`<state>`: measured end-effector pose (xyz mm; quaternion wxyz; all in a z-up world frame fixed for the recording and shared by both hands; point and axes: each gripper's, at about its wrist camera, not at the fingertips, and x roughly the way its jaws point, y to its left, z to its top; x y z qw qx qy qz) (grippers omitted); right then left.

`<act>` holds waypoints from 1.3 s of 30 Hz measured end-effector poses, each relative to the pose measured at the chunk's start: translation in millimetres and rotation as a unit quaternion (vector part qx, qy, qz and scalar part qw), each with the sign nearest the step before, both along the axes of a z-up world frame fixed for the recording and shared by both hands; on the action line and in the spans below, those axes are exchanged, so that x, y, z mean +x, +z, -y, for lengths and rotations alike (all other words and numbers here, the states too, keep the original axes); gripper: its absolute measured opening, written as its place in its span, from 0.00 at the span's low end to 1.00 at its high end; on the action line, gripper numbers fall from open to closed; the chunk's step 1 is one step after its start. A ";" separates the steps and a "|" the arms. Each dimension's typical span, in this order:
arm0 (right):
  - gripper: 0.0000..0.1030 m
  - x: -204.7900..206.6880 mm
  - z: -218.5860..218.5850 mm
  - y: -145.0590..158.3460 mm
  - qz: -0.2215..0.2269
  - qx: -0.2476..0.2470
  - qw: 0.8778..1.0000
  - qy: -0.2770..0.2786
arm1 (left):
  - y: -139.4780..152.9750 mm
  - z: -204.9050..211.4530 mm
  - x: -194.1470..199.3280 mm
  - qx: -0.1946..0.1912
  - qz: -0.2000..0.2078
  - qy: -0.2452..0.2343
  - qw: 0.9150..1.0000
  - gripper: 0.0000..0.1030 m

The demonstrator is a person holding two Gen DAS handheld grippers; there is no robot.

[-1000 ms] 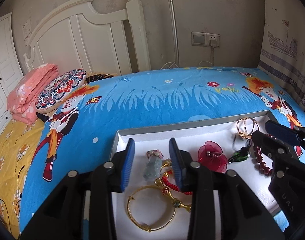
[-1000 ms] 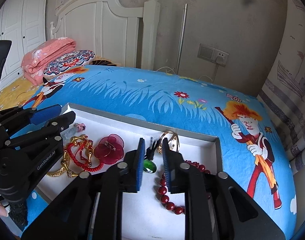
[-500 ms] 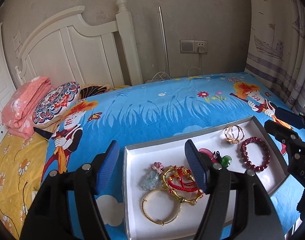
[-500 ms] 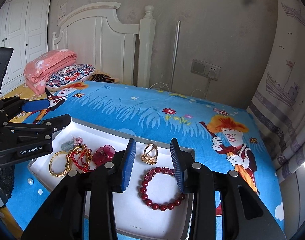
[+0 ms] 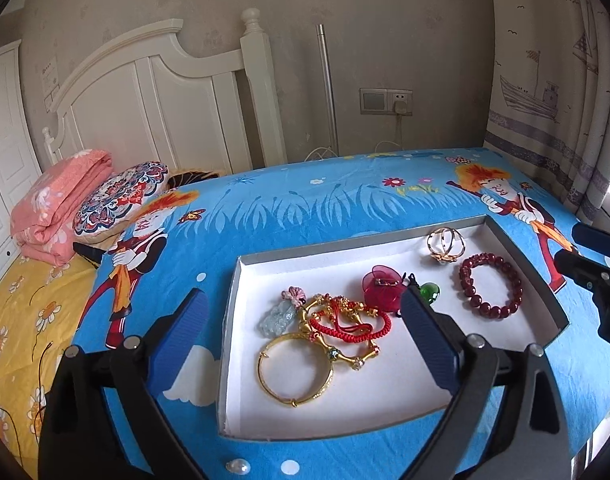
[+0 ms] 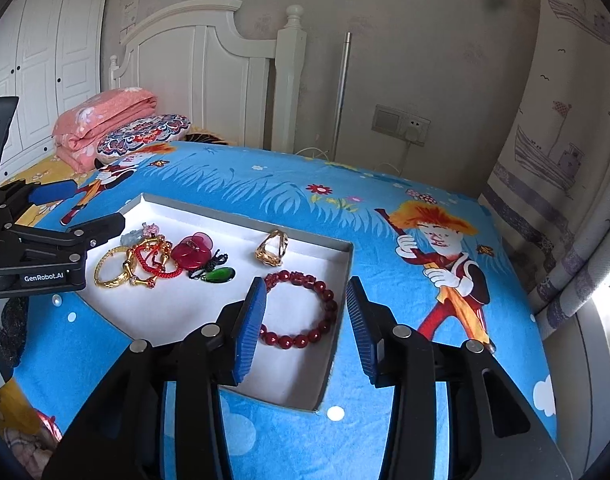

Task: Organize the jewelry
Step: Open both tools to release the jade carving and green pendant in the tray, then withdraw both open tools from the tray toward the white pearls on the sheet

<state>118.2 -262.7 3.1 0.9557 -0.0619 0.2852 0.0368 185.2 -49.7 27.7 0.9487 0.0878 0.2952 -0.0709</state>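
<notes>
A shallow white tray [image 5: 389, 396] [image 6: 177, 312] lies on the blue bedspread with jewelry in it. A gold bangle [image 5: 295, 372] [image 6: 112, 270], a red cord bracelet [image 5: 351, 324] [image 6: 155, 260], a pale blue pendant [image 5: 277, 314], a red flower brooch [image 5: 383, 290] [image 6: 193, 250], a green pendant [image 5: 430, 292] [image 6: 219, 275], gold rings [image 5: 446, 242] [image 6: 272, 248] and a dark red bead bracelet [image 5: 491, 286] [image 6: 301, 308] show. My left gripper [image 5: 305, 338] is wide open above the tray's near left part, holding nothing. My right gripper [image 6: 307, 322] is open above the bead bracelet, holding nothing.
A pink folded blanket [image 5: 59, 204] and a patterned pillow [image 5: 123, 196] lie by the white headboard [image 5: 161, 108]. A curtain [image 5: 553, 80] hangs at the right. A pearl-like bead [image 5: 237, 467] lies on the bedspread in front of the tray.
Both grippers have pulled back and up from the tray and opened wide. The jewelry lies where it was, with more of the tray in view.
</notes>
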 end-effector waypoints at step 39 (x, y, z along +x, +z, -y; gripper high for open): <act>0.63 -88.6 -91.6 -74.8 0.023 0.042 0.997 0.056 | -70.4 -57.0 -116.1 0.016 0.027 0.043 0.999 0.95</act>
